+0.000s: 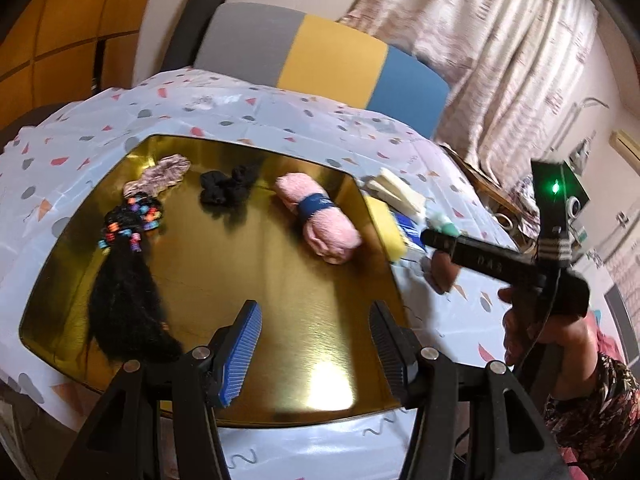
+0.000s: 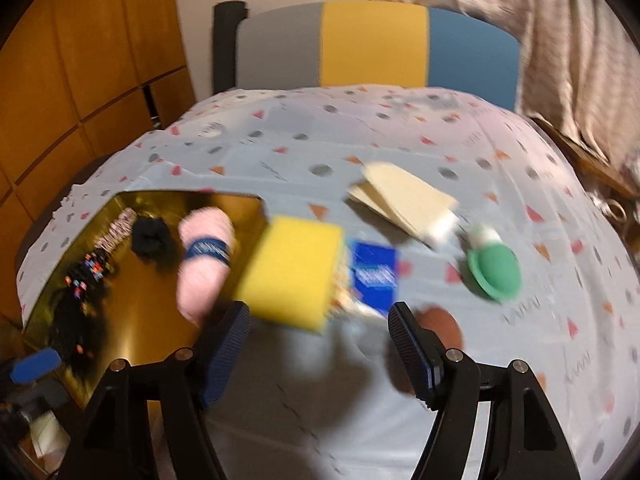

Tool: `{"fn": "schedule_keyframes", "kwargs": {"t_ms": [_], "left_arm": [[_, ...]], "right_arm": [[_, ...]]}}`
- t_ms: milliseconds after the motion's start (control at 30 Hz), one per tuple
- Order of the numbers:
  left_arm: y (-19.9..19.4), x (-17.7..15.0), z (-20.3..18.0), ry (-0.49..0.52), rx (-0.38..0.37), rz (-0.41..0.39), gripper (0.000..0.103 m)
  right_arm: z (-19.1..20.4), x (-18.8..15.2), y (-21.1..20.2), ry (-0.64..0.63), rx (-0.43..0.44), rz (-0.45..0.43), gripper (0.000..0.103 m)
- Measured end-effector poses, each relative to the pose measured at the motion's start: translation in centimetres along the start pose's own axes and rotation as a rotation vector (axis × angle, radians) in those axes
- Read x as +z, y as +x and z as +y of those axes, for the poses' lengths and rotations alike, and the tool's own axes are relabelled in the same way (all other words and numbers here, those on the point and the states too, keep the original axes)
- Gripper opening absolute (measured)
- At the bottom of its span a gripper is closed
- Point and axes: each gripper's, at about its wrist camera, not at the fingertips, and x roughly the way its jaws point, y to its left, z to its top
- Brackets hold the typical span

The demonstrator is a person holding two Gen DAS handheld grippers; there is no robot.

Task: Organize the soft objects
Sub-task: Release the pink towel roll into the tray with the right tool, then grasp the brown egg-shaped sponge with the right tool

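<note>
A gold tray (image 1: pixel 248 280) holds a black hairpiece with coloured beads (image 1: pixel 124 280), a pinkish scrunchie (image 1: pixel 160 174), a black scrunchie (image 1: pixel 226 186) and a rolled pink towel with a blue band (image 1: pixel 320 216). My left gripper (image 1: pixel 316 320) hangs open over the tray's near part, with nothing between its fingers. A yellow sponge (image 2: pixel 292 264) lies at the tray's right edge. My right gripper (image 2: pixel 320 320) is open just short of the sponge, above the tablecloth, holding nothing. The right wrist view is blurred.
On the patterned tablecloth (image 2: pixel 360 140) right of the tray lie a blue packet (image 2: pixel 374 276), folded cream cloths (image 2: pixel 400 196), a green round pad (image 2: pixel 494 270) and a brown round object (image 2: pixel 442 324). A grey, yellow and blue chair back (image 2: pixel 372 44) stands behind the table.
</note>
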Motion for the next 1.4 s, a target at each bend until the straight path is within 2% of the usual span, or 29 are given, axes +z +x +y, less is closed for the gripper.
{"fn": "schedule_keyframes", "kwargs": {"t_ms": [200, 400, 500, 633, 833, 900, 967, 1100, 1167, 1300, 1400], "left_arm": [[-0.4, -1.1, -2.8, 0.102, -0.041, -0.007, 0.057], [-0.4, -2.4, -5.6, 0.18, -0.08, 0.005, 0.057], [-0.5, -3.0, -6.9, 0.195, -0.094, 0.013, 0.057], [-0.5, -3.4, -7.7, 0.188, -0.093, 0.022, 0.057], [-0.6, -3.7, -8.1, 0.18, -0.065, 0.03, 0.057], [-0.6, -3.7, -8.2, 0.179, -0.05, 0.033, 0.057], [-0.4, -3.7, -8.2, 0.176, -0.039, 0.036, 0.057], [-0.2, -3.7, -8.9, 0.176, -0.034, 0.045, 0.057], [-0.1, -3.5, -9.3, 0.187, -0.036, 0.048, 0.057], [0.6, -3.0, -10.6, 0.199, -0.049, 0.059, 0.057], [1.1, -2.6, -11.5, 0.204, -0.055, 0.062, 0.057]], "right_arm": [[-4.8, -4.2, -0.7, 0.077, -0.052, 0.063, 0.073], [-9.3, -6.5, -1.2, 0.157, -0.082, 0.095, 0.073], [-10.1, -6.1, -1.4, 0.173, -0.07, 0.073, 0.073], [-9.6, -4.5, -0.9, 0.169, -0.022, 0.043, 0.079], [-8.2, -2.5, 1.9, 0.136, 0.02, 0.067, 0.082], [-7.8, -1.9, 2.9, 0.105, 0.03, 0.076, 0.078], [-7.6, -1.6, 3.7, 0.077, 0.03, 0.087, 0.063], [-8.4, -1.2, 5.0, 0.08, 0.024, 0.115, 0.059], [-9.0, -1.2, 5.1, 0.088, 0.034, 0.122, 0.046], [-10.5, -1.5, 4.8, 0.088, 0.082, 0.134, 0.044], [-11.3, -1.9, 4.4, 0.078, 0.071, 0.142, 0.044]]}}
